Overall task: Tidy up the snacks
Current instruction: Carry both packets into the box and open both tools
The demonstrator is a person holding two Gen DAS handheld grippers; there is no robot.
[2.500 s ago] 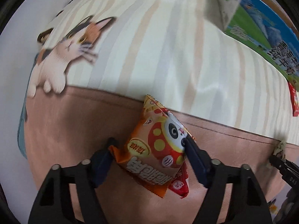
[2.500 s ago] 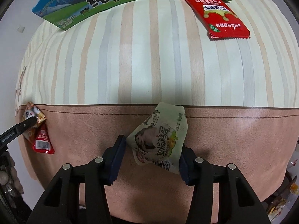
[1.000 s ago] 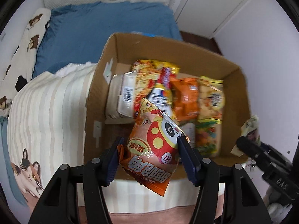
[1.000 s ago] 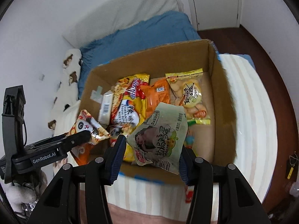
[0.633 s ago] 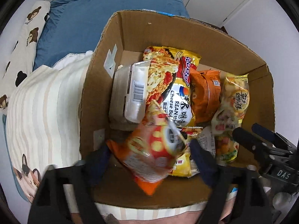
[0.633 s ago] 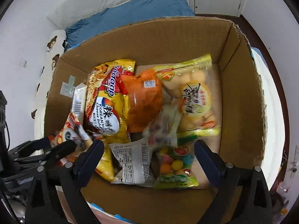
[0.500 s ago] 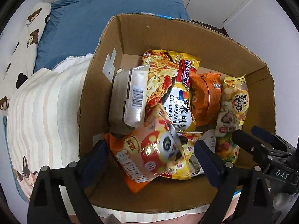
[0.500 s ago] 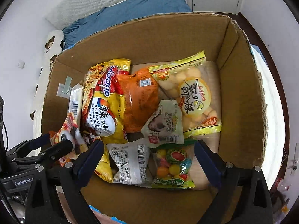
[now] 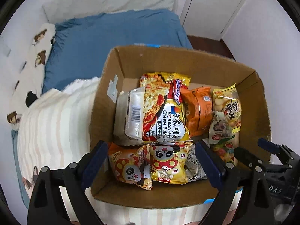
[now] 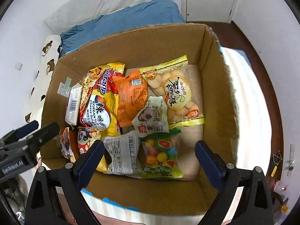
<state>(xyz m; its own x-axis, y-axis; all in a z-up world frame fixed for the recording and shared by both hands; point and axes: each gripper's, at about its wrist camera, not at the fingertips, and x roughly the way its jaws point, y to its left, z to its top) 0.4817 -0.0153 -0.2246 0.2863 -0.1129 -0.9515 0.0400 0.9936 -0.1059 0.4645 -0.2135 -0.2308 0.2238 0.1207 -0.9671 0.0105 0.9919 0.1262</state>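
Hovered above the cardboard box with both grippers spread wide and gripping nothing. Left gripper poised over the near left corner of the box, directly above the orange panda snack bag, which lay flat on the box floor, apart from both fingers, beside a yellow panda bag. Right gripper held over the near middle of the box, above a gummy candy bag and a white barcoded packet. Pale green snack packet rested farther in, atop the orange pouch and puffed-ball bag, clear of the fingers. Korean cheese noodle pack lay toward the left.
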